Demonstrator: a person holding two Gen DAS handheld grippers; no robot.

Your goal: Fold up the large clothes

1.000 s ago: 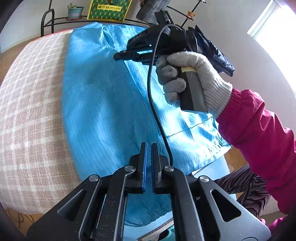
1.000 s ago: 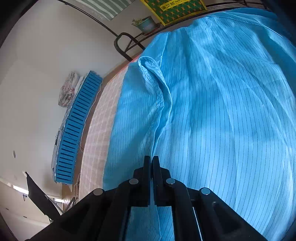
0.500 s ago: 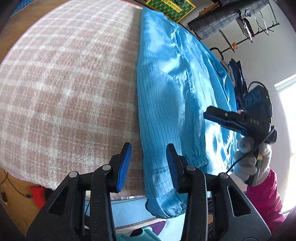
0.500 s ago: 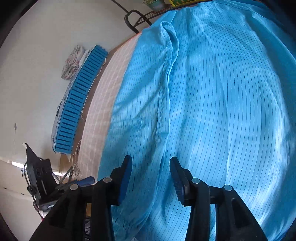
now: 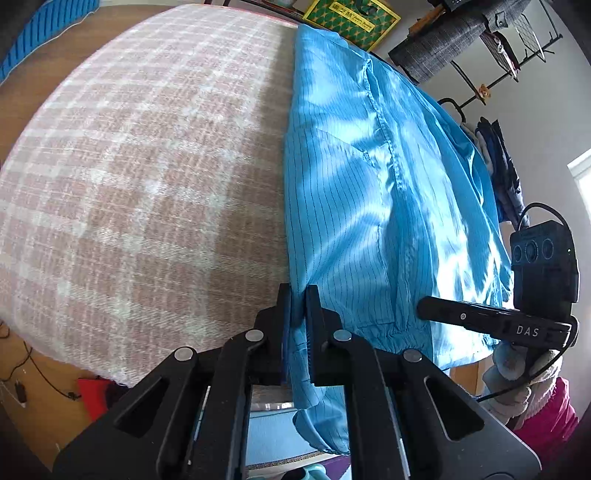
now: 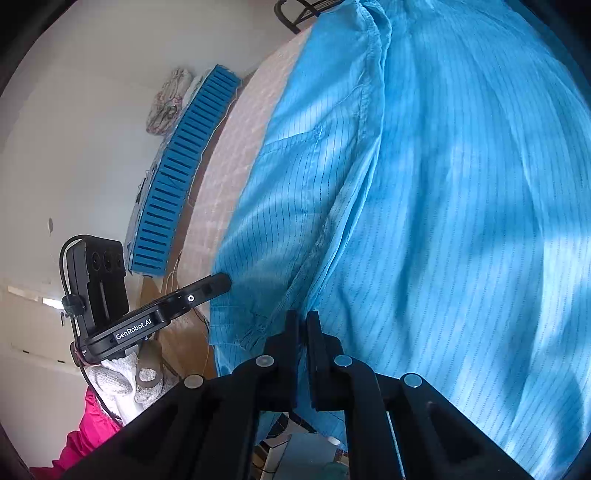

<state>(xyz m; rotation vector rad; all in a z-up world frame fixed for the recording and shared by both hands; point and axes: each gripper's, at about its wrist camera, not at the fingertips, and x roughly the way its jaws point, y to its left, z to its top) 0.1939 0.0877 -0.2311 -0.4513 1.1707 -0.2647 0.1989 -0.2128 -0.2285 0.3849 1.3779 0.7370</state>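
Garment: blue pinstriped coat (image 5: 369, 206), shiny fabric w/ thin dark stripes, spread over the right part of a pink-and-white plaid blanket (image 5: 140, 177) in the left wrist view; its near hem hangs off the blanket's front edge. Elastic cuff gathered near the bottom edge.

Left gripper (image 5: 297, 306): clenched on the coat's left edge at the near corner, fabric pinched between the blue pads and trailing down below the fingers. Right gripper (image 6: 302, 328): also clamped on coat fabric at the near hem, beside a long fold/seam running up the cloth. In the left view the right gripper shows as a black body marked "DAS", held by a white knit glove (image 5: 517, 373) w/ pink sleeve (image 5: 546, 424), tip over the coat's right near edge. In the right view the left one appears at left, marked "GenRobot.AI", tip touching the coat's edge.

Bkgd: green-and-yellow patterned bag (image 5: 354, 20) past the coat's far end, grey cloth on a black rack (image 5: 454, 33) upper right, blue slatted panel (image 6: 184, 170) lying beside the blanket on the left.
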